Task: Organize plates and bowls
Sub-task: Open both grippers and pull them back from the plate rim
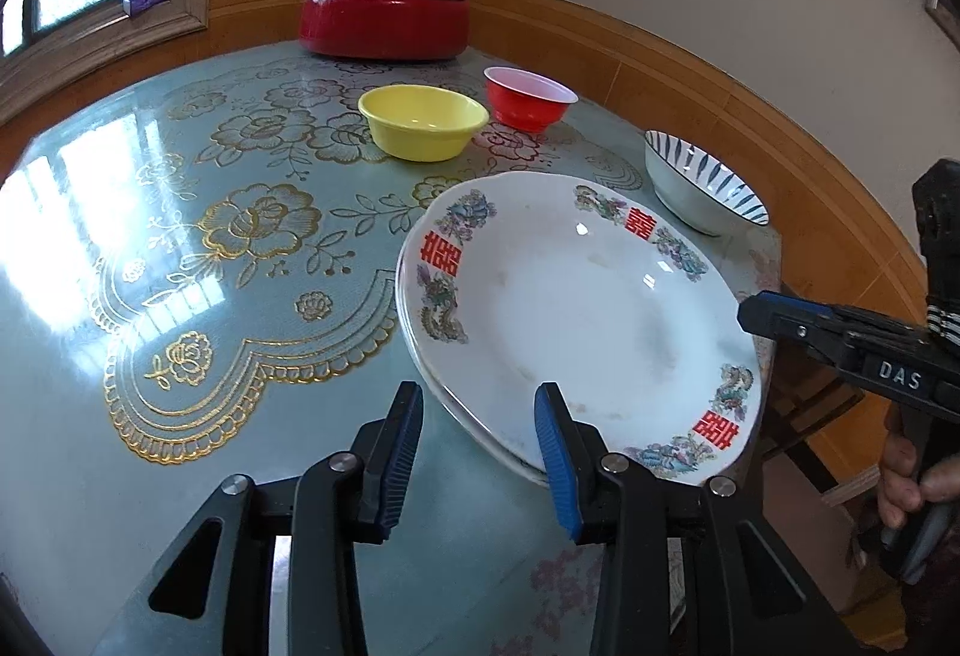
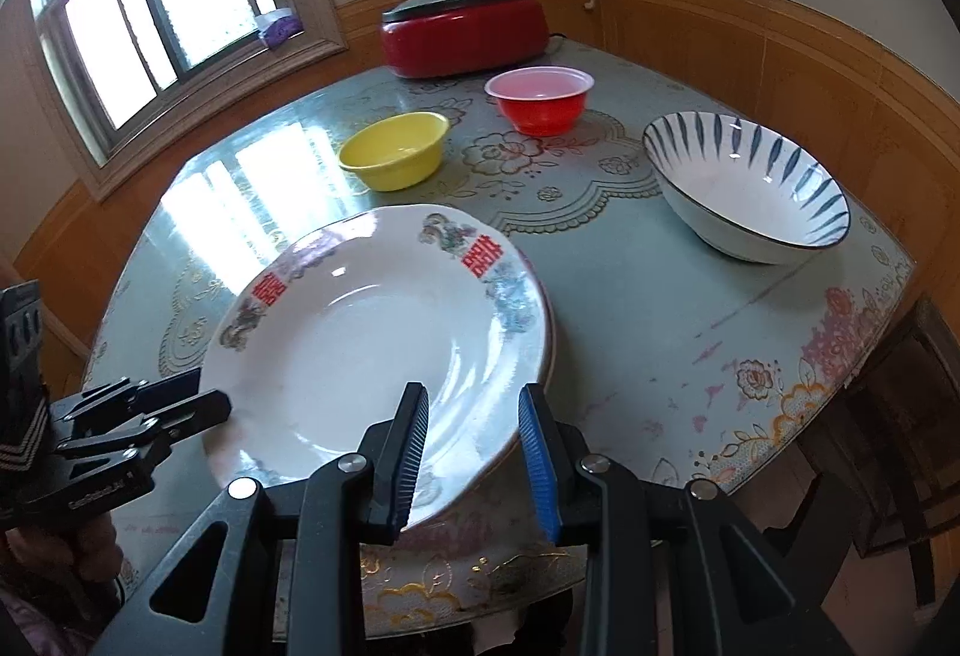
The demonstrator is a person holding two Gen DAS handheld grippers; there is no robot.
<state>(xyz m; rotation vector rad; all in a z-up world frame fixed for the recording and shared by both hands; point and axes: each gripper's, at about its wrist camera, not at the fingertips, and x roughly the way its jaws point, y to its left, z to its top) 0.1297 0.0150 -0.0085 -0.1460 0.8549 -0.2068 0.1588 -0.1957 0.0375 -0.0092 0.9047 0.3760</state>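
Observation:
A white plate with red characters and a floral rim lies on top of a second plate near the table's front edge; it also shows in the right wrist view. A yellow bowl, a red bowl and a blue-striped white bowl stand behind. My left gripper is open at the plates' near-left rim. My right gripper is open at the plate's near edge; in the left wrist view its fingers reach the plate's right rim.
A red electric pot with a grey lid stands at the table's far edge by the wall. The table has a glossy floral cover. A wooden chair stands at the right of the table. A window is at the left.

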